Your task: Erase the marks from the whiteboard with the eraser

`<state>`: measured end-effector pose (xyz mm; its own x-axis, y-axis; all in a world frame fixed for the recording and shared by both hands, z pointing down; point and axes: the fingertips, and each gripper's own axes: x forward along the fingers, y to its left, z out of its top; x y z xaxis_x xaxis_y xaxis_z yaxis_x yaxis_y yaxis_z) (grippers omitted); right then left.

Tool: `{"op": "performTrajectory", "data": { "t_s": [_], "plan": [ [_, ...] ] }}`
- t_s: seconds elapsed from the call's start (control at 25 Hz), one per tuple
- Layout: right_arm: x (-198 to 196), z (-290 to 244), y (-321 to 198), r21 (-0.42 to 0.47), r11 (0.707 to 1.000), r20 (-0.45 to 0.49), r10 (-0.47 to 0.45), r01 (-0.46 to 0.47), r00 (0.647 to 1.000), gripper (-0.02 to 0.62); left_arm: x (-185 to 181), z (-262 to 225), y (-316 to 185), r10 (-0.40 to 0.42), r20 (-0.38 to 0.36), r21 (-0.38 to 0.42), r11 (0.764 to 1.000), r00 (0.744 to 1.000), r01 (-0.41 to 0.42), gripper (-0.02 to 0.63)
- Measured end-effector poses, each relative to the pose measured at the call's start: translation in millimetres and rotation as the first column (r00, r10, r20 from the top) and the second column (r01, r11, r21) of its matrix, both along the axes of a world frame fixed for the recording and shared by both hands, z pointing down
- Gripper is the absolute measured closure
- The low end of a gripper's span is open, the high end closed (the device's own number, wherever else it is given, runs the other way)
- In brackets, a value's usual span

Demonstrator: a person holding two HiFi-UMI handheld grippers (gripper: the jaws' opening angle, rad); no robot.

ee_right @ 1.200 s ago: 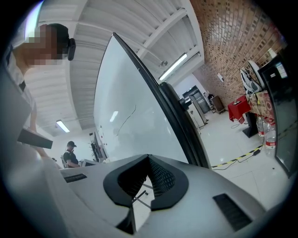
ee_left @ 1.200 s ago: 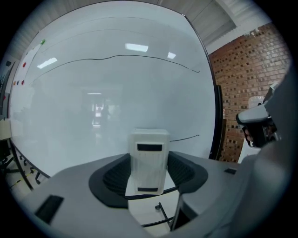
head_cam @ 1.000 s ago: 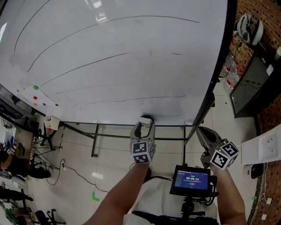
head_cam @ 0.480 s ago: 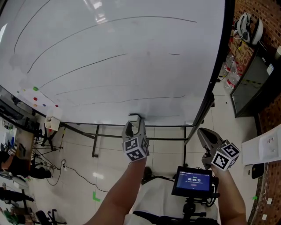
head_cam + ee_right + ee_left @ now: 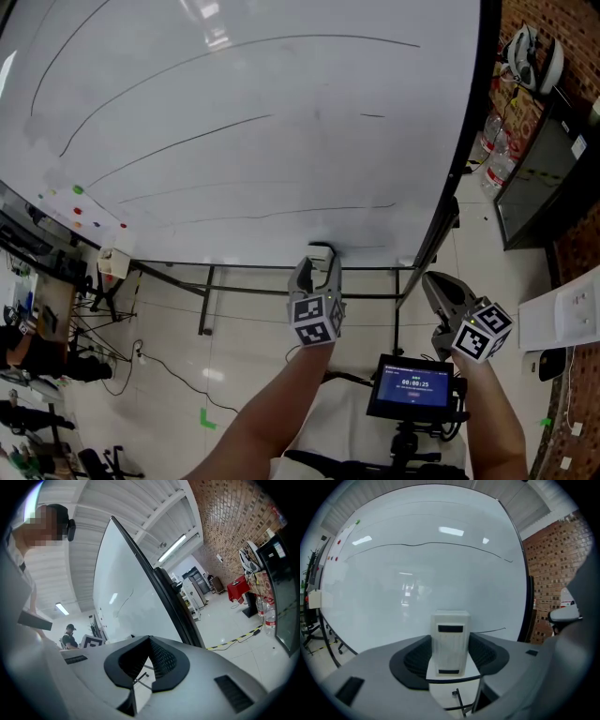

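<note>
A large whiteboard (image 5: 244,94) fills the head view, crossed by several long thin black marker lines (image 5: 187,131). My left gripper (image 5: 319,262) is shut on a white block eraser (image 5: 321,251), whose end sits at the board's lower edge under the lowest line. In the left gripper view the eraser (image 5: 450,641) stands upright between the black pads, facing the whiteboard (image 5: 417,573) and its lines (image 5: 454,545). My right gripper (image 5: 433,286) hangs off the board's right edge, jaws closed with nothing between them; in its own view the right gripper (image 5: 149,641) looks along the whiteboard (image 5: 122,597) edge-on.
The board stands on a black metal frame (image 5: 206,291) over a pale tiled floor. A tablet on a tripod (image 5: 410,384) is below my right hand. A brick wall, water bottles (image 5: 492,155) and a dark cabinet (image 5: 539,178) lie to the right. Coloured magnets (image 5: 77,190) dot the board's lower left.
My left gripper with the eraser swung left along the board's bottom edge, then back right to slightly right of where it began. The right gripper stayed put.
</note>
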<state>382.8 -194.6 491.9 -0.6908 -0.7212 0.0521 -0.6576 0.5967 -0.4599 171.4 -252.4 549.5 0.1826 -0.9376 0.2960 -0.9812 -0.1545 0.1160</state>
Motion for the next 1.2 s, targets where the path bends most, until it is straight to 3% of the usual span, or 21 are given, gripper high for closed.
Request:
{"op": "performTrajectory", "data": {
  "t_s": [0.28,0.56,0.92,1.2],
  "plan": [
    [0.3,-9.4,5.6,0.006,0.999,-0.016,0.035,-0.035,0.999,0.578,42.1,6.8,5.8,0.194,0.038,-0.041,0.980,0.980,-0.193,0.327],
    [-31.7,-26.9,3.6,0.027,0.996,-0.049,0.092,-0.090,0.995,0.578,12.0,-11.4,17.3,0.311,0.081,0.021,0.949,0.947,-0.314,0.328],
    [-72.7,-28.8,8.6,0.047,0.991,-0.139,0.132,-0.126,0.981,0.578,-51.2,-12.1,17.0,0.309,0.108,0.041,0.948,0.945,-0.315,0.328],
    [-79.8,-32.9,-1.0,0.065,0.994,-0.137,0.101,-0.092,0.985,0.578,-69.7,-10.1,16.4,0.265,0.123,0.034,0.962,0.956,-0.271,0.328]
  ]
}}
